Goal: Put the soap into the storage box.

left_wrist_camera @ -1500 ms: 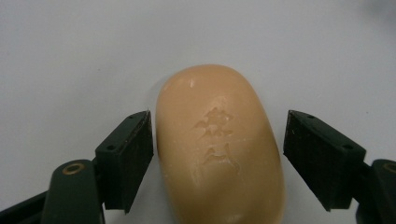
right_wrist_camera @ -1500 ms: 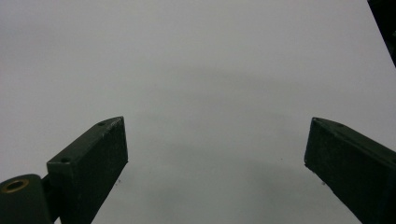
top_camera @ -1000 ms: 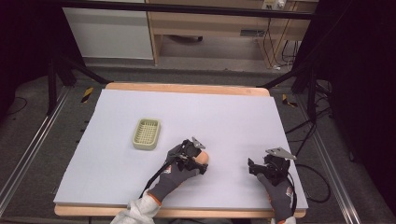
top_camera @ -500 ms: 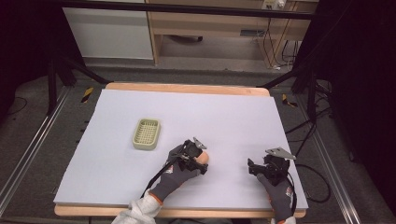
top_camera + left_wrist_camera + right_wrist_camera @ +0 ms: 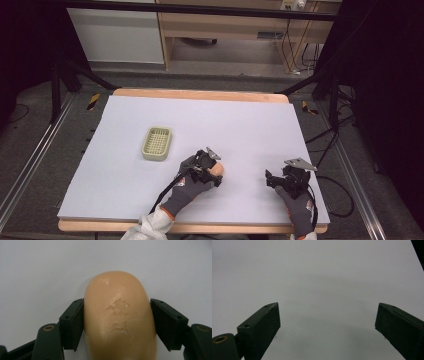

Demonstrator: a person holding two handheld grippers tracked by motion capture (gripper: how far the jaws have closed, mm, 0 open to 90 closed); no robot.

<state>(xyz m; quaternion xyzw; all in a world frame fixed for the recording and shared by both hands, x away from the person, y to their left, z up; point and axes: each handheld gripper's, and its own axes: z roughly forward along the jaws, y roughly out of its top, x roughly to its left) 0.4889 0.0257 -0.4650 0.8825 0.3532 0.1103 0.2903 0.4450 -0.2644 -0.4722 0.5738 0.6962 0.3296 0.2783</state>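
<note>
A tan bar of soap with a raised stamp on top lies on the white table sheet. My left gripper is shut on it, one black pad pressed to each long side. In the high view the soap peeks out at the gripper's front, near the table's front middle. My right gripper rests low over the sheet at the front right. In the right gripper view it stands wide open with only bare sheet between its jaws.
A small pale green slotted basket sits on the sheet to the left of and behind the left gripper. The wooden table edge runs along the back. Cables trail from both grippers toward the front edge.
</note>
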